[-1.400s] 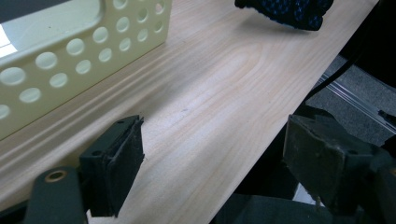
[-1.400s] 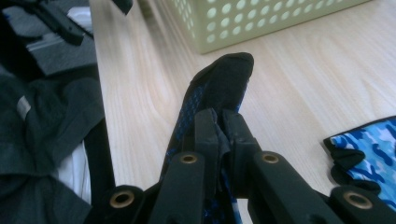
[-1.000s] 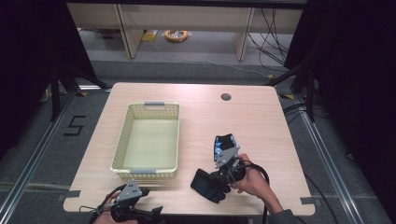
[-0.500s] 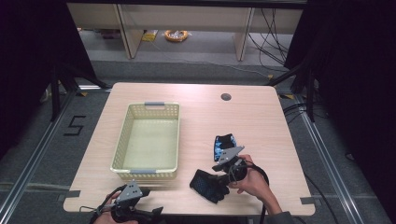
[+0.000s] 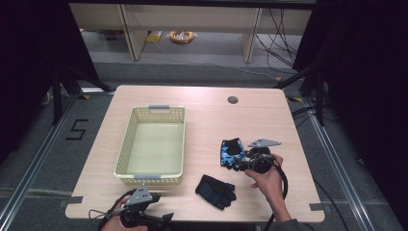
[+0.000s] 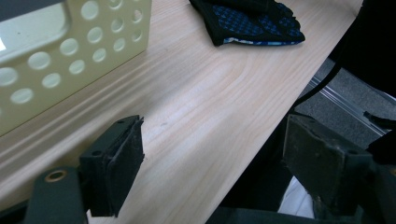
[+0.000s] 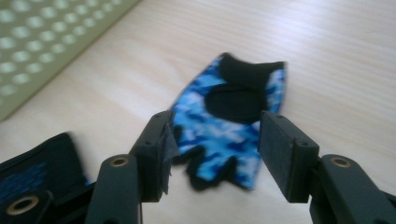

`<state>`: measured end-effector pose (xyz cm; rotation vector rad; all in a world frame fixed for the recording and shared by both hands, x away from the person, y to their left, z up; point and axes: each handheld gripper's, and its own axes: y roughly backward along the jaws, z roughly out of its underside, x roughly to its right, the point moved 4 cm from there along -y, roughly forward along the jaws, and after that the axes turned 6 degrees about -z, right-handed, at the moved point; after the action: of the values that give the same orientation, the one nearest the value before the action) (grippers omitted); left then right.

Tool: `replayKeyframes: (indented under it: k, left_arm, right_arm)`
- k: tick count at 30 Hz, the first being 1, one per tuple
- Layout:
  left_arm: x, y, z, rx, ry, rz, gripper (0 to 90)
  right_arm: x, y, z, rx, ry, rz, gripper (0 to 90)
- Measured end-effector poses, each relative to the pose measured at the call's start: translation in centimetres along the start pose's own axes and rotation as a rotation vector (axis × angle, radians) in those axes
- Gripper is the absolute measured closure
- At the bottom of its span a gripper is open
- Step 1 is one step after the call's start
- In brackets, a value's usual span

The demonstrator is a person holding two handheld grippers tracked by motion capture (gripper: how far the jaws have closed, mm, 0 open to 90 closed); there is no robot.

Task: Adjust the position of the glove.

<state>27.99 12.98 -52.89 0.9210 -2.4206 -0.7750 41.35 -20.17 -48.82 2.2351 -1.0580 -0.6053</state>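
The right hand-held gripper (image 7: 212, 158), jaws wide and empty, straddled the blue camouflage fingerless glove (image 7: 231, 123) at 4 o'clock on the counter (image 5: 211, 120), apparently positioned to grasp it.

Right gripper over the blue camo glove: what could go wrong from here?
1. The right gripper is open with its jaws astride the finger end of the blue camo glove; closing there may catch only thin fabric, so the glove could slip or dangle.
2. The black glove lies close by and could get nudged.
3. The left gripper hangs open at the table edge beside the basket and might bump it.
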Motion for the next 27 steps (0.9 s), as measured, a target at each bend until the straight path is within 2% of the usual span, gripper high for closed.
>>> replayKeyframes:
  k: [1, 2, 3, 4, 5, 6, 7, 8, 9, 10, 11, 12, 13, 15, 16, 17, 18, 21, 22, 23, 24, 25, 27]
  left_arm:
    - [0.0, -0.3, -0.3, 0.007, -0.012, 0.003, 19.6]
    - [0.1, -0.4, -0.5, 0.011, -0.007, 0.009, 19.7]
    - [0.3, -0.6, -0.8, 0.002, -0.006, 0.009, 19.7]
    - [0.3, -0.7, -1.0, 0.006, -0.021, 0.011, 19.7]
    - [0.4, -0.9, -1.3, 0.006, -0.015, 0.007, 19.7]
    - [0.5, -1.0, -1.5, 0.005, -0.034, 0.013, 19.7]
    - [0.5, -1.2, -1.7, -0.006, -0.032, 0.006, 19.7]
    - [0.8, -1.4, -1.9, 0.015, -0.019, 0.013, 19.7]
    - [0.8, -1.6, -2.2, 0.015, -0.022, 0.013, 19.7]
    - [0.7, -1.8, -2.3, 0.001, -0.043, 0.000, 19.7]
    - [0.9, -2.0, -2.6, 0.007, -0.048, 0.011, 19.7]
    - [1.0, -2.3, -2.6, 0.010, -0.026, 0.013, 19.7]
    - [1.0, -2.6, -2.7, 0.012, -0.044, 0.014, 19.8]
    - [0.9, -2.9, -2.8, 0.007, -0.042, 0.014, 19.8]
    - [0.9, -3.1, -2.8, 0.014, -0.041, 0.013, 19.9]
    - [0.9, -3.2, -2.8, 0.011, -0.039, 0.012, 19.9]
    - [0.9, -3.2, -2.8, 0.012, -0.043, 0.010, 19.9]
    - [0.9, -3.2, -2.8, 0.015, -0.043, 0.007, 19.9]
    - [0.6, -3.1, -2.8, -0.001, -0.069, -0.002, 19.9]
    - [0.6, -3.1, -2.8, 0.004, -0.079, -0.008, 19.9]
    - [0.6, -3.1, -2.8, 0.004, -0.079, -0.008, 19.9]
    - [0.8, -3.3, -2.8, 0.025, -0.055, -0.002, 19.9]
    - [0.9, -3.3, -2.7, 0.023, -0.055, 0.000, 19.9]
  right_arm:
    - [0.2, 0.0, -0.1, -0.010, -0.017, 0.023, 47.0]
    - [0.6, -0.4, -0.2, -0.002, -0.029, 0.030, 47.0]
    - [1.1, -0.6, -0.3, 0.008, -0.016, 0.036, 47.3]
    - [1.4, -1.0, -0.5, 0.010, -0.047, 0.042, 48.1]
    - [2.1, -1.5, -0.7, -0.003, -0.064, 0.072, 48.4]
    - [2.1, -1.5, -0.7, -0.003, -0.064, 0.072, 48.4]
    - [2.2, -1.8, -0.8, -0.007, -0.078, 0.060, 49.1]
    - [2.5, -2.2, -0.9, -0.006, -0.091, 0.059, 49.5]
    - [2.6, -2.4, -1.0, -0.013, -0.100, 0.073, 49.5]
    - [2.7, -2.7, -1.0, -0.023, -0.126, 0.074, 50.1]
    - [2.9, -2.9, -1.1, -0.023, -0.121, 0.069, 50.9]
    - [3.1, -3.3, -1.2, -0.030, -0.135, 0.078, 51.7]
    - [3.2, -3.8, -1.2, -0.036, -0.142, 0.092, 52.4]
    - [3.4, -4.0, -1.1, -0.044, -0.125, 0.104, 53.3]
    - [3.3, -4.2, -1.2, -0.057, -0.150, 0.108, 53.4]
    - [3.4, -4.4, -1.2, -0.052, -0.131, 0.102, 53.4]
    - [3.3, -4.4, -1.1, -0.067, -0.148, 0.117, 53.5]
    - [3.8, -4.9, -0.9, -0.070, -0.149, 0.132, 56.1]
    - [3.8, -4.9, -0.9, -0.070, -0.149, 0.132, 56.1]
    - [3.9, -5.2, -0.9, -0.076, -0.150, 0.137, 57.8]
    - [3.9, -5.2, -0.9, -0.076, -0.150, 0.137, 57.8]
    - [3.9, -5.7, -0.7, -0.088, -0.149, 0.132, 62.3]
    - [3.9, -5.8, -0.7, -0.083, -0.149, 0.116, 63.8]
